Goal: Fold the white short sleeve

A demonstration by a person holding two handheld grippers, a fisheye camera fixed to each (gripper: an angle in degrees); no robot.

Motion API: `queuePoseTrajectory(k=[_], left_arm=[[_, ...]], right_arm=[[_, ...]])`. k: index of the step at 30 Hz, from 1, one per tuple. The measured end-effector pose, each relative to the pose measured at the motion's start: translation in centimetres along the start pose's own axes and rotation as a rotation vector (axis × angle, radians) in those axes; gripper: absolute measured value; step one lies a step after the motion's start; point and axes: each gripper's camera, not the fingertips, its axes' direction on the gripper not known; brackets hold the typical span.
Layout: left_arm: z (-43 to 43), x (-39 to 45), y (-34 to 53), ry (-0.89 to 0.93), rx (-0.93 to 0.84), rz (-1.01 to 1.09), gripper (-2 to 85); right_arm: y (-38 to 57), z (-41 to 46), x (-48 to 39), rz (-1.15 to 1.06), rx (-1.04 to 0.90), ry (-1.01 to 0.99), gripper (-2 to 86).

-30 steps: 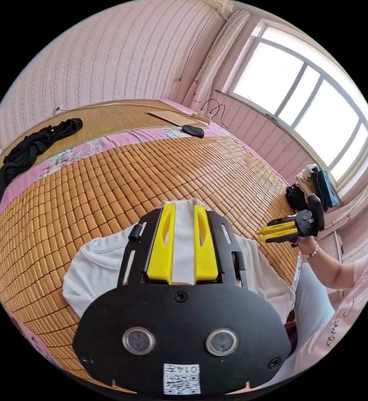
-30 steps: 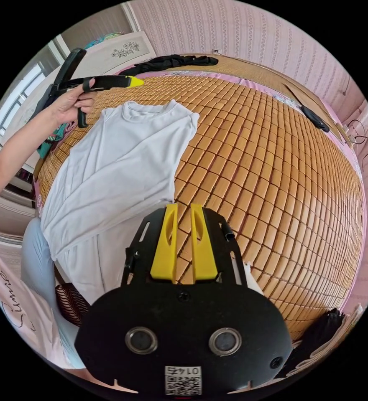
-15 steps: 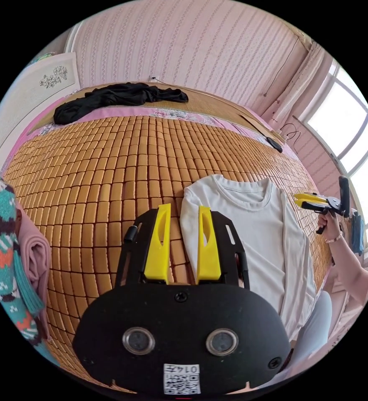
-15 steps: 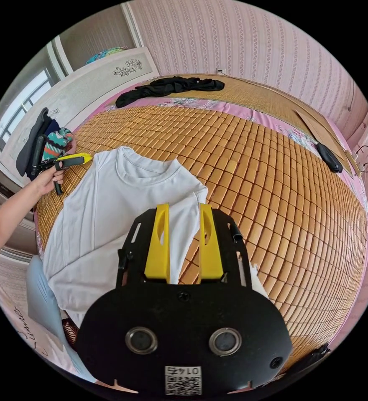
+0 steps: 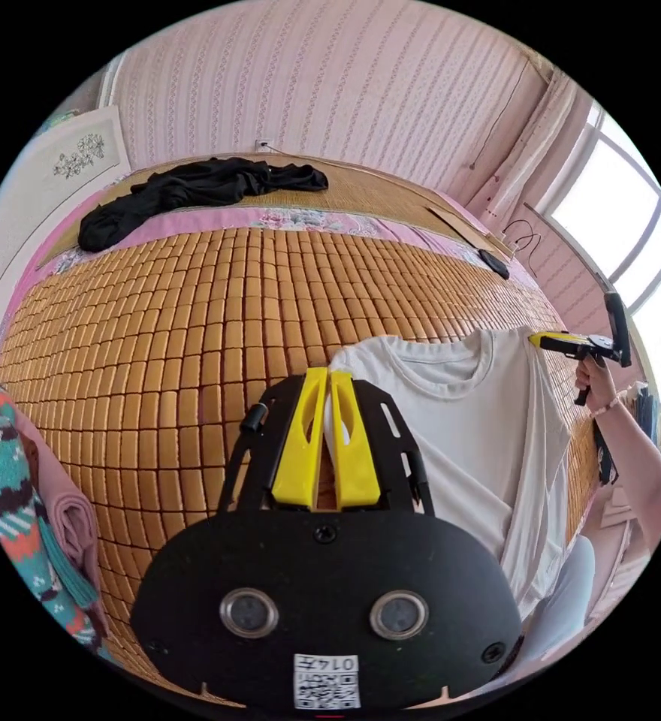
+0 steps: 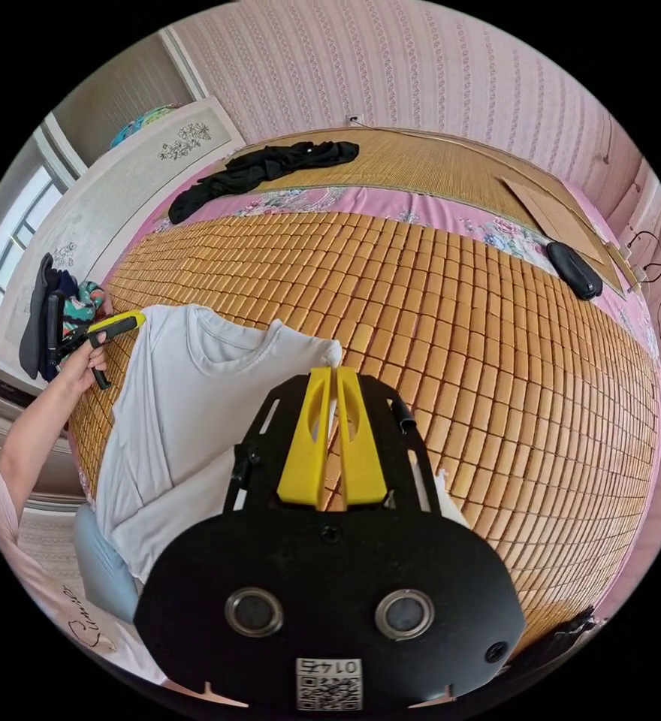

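The white short-sleeve shirt (image 5: 451, 420) lies front up on the bamboo mat (image 5: 195, 315), its sides folded in and its hem hanging over the near edge. In the left gripper view my left gripper (image 5: 329, 375) is shut on one shoulder corner, with white cloth showing between the jaws. Across the collar, the right gripper (image 5: 548, 342) pinches the other shoulder. In the right gripper view my right gripper (image 6: 336, 372) is shut on the shoulder corner of the shirt (image 6: 195, 390). The left gripper (image 6: 124, 323) holds the far shoulder, in a person's hand.
A black garment (image 5: 195, 184) lies at the back of the bed. A small black object (image 6: 574, 270) and a cardboard sheet (image 6: 556, 214) sit by the far right edge. Folded colourful clothes (image 5: 15, 466) are stacked at the left. A person's legs are at the near edge.
Both grippers were open beside the shirt. Each has moved onto a shoulder corner and shut on it, and the shoulder line now looks slightly lifted.
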Motion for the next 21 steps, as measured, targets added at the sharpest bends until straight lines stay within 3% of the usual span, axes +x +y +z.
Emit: queuePoseTrajectory(k=[4, 10, 15, 21], left_arm=[[-3.0, 0.8, -1.2, 0.004, 0.103, -0.029, -1.0], [-8.7, 2.9, 2.0, 0.115, 0.094, 0.146, -1.0], [-15.9, 4.9, 9.6, 0.116, 0.068, 0.298, -1.0], [-21.5, 6.8, 20.6, 0.147, -0.022, 0.308, -1.0]], right_arm=[[0.2, -2.7, 1.1, 0.061, 0.078, -0.015, 0.5], [5.6, -8.1, -0.3, -0.046, 0.141, -0.160, 0.5], [15.1, -14.0, -3.5, -0.160, 0.195, -0.270, 0.5], [27.3, -15.3, -6.4, -0.137, 0.122, -0.403, 0.6]])
